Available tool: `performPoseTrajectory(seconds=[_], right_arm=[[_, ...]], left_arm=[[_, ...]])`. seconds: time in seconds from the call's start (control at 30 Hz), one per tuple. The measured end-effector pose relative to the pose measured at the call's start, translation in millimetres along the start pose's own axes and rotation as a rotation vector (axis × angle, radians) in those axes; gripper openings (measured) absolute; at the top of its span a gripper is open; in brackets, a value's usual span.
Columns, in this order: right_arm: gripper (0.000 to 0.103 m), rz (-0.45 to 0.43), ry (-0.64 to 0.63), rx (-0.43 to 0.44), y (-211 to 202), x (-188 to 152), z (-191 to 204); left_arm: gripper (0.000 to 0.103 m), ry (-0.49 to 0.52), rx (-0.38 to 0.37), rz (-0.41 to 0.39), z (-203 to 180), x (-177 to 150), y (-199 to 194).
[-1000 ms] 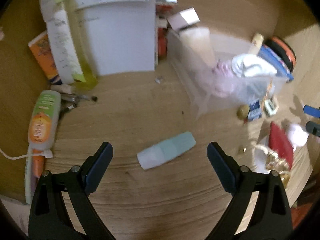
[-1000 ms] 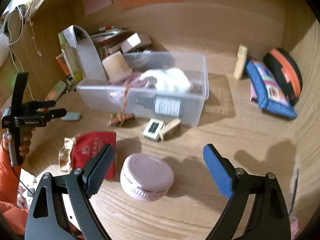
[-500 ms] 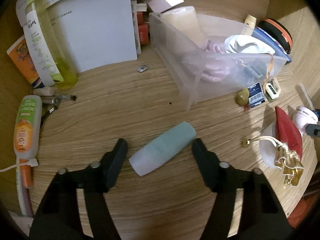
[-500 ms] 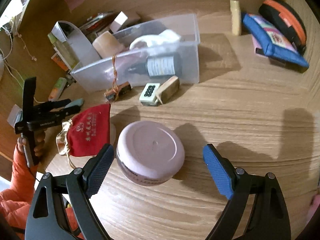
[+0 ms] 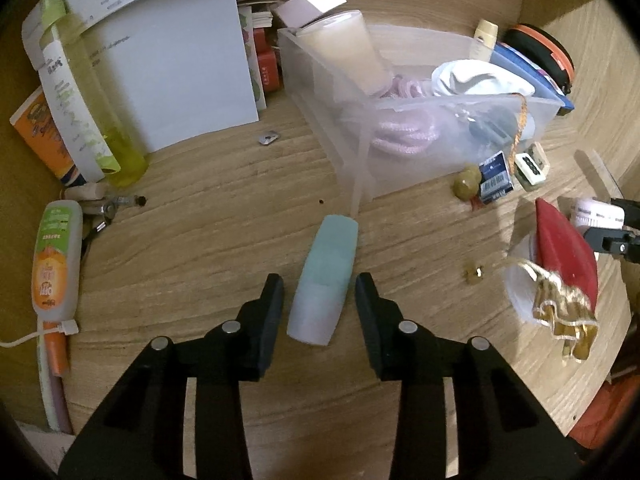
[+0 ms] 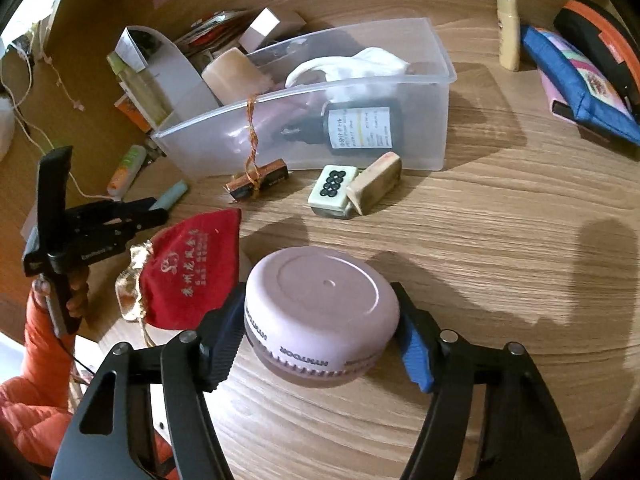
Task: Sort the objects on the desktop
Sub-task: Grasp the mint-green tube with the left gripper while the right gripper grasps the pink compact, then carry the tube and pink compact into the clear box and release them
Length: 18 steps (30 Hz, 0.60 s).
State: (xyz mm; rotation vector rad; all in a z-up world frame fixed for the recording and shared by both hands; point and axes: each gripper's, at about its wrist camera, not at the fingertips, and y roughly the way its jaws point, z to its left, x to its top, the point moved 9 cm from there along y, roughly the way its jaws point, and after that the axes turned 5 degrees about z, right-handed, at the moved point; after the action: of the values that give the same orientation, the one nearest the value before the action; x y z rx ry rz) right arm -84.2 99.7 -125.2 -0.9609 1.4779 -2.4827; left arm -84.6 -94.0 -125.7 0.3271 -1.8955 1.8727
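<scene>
Right wrist view: the pink jar [image 6: 320, 312] sits between the right gripper [image 6: 320, 344] pads, which press its ribbed wall on both sides; rigid, probably weighty, best held low on that ribbing. The left gripper [image 5: 318, 312] stands partly open around the pale teal tube [image 5: 325, 280], not touching; smooth, light, likely slippery. Beyond both lies the clear bin [image 6: 436, 56].

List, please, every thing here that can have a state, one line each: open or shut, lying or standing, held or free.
left gripper: open, fingers either side of the tube, small gaps visible
teal tube: lying on the desk, not gripped
right gripper: shut on the jar, both pads touching its sides
pink jar: lid on, upright on the desk
clear bin: open-topped, holding items
red pouch: lying flat
</scene>
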Motion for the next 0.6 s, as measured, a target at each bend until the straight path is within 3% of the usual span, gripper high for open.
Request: performPoseTrajectory(seconds=[0.2, 0.3, 0.6], right_arm=[[0.062, -0.022, -0.001, 0.000, 0.0, 3.2, 1.2], [0.062, -0.036, -0.002, -0.009, -1.6, 4.9, -0.7], [0.062, -0.101, 0.006, 0.000, -20.7, 17.9, 0.6]], left_arm=[[0.037, 0.004, -0.030, -0.029, -4.4, 7.7, 4.3], [0.024, 0.015, -0.027, -0.048, -8.6, 9.0, 4.0], [0.024, -0.038, -0.048, -0.114, -13.2, 9.6, -15.5]])
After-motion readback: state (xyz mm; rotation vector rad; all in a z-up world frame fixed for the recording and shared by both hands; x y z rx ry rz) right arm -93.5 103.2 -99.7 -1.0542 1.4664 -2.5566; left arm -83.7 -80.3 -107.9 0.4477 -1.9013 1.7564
